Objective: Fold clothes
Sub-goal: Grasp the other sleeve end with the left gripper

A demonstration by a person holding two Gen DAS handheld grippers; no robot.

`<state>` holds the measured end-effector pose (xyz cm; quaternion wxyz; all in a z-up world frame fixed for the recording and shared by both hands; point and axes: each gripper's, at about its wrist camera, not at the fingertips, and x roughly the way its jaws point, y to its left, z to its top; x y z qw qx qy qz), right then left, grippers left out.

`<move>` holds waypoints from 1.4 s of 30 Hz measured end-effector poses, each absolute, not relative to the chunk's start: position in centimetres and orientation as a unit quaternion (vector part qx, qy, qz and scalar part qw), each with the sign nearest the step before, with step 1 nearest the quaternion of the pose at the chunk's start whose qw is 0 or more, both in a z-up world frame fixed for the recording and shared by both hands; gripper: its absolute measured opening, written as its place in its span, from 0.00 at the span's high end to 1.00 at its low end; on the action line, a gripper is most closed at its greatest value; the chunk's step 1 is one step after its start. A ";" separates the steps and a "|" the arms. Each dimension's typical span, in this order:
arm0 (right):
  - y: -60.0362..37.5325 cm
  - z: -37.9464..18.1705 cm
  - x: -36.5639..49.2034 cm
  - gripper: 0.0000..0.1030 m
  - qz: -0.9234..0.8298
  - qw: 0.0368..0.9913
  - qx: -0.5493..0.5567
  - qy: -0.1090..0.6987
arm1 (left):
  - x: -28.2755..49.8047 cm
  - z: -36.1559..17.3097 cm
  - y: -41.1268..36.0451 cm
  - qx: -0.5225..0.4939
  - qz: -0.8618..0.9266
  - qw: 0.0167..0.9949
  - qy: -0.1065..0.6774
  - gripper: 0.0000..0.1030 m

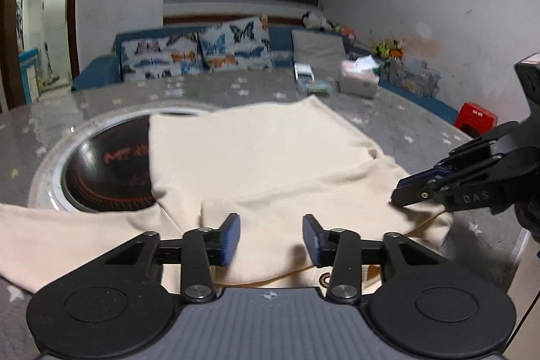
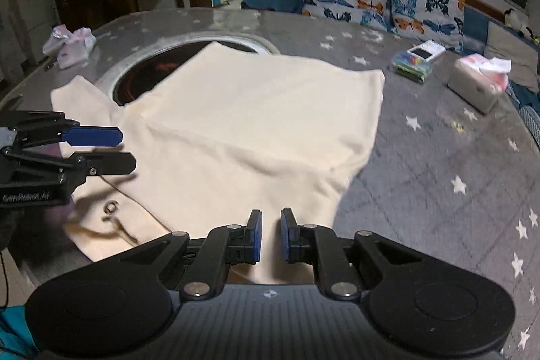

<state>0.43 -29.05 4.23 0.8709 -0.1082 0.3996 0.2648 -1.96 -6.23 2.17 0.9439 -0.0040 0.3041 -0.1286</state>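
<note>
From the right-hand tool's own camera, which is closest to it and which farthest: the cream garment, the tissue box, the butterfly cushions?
1. Cream fabric garment, directly beneath the right tool.
2. White tissue box, on the table, far right.
3. Butterfly-print cushions, on the blue sofa behind the table.

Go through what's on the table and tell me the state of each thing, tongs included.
Cream garment: partly folded, one sleeve spread out.
Left tongs: open above the garment, holding nothing.
Right tongs: open by a narrow gap, nothing gripped.
Tissue box: open, a tissue sticking out.
Round cooktop: partly covered by the garment.
</note>
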 end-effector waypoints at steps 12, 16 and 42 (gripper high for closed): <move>-29.4 4.3 3.6 0.85 0.252 0.885 -0.090 0.381 | 0.9 1.6 -5.7 -0.020 -0.108 0.940 0.324 0.65; -29.4 3.8 3.8 0.85 0.250 0.884 -0.091 0.384 | 0.7 1.6 -5.2 -0.027 -0.107 0.941 0.320 0.65; -18.0 4.0 -0.9 0.65 0.394 0.823 -0.187 0.364 | -3.9 2.7 11.4 -0.113 0.224 0.925 0.287 0.44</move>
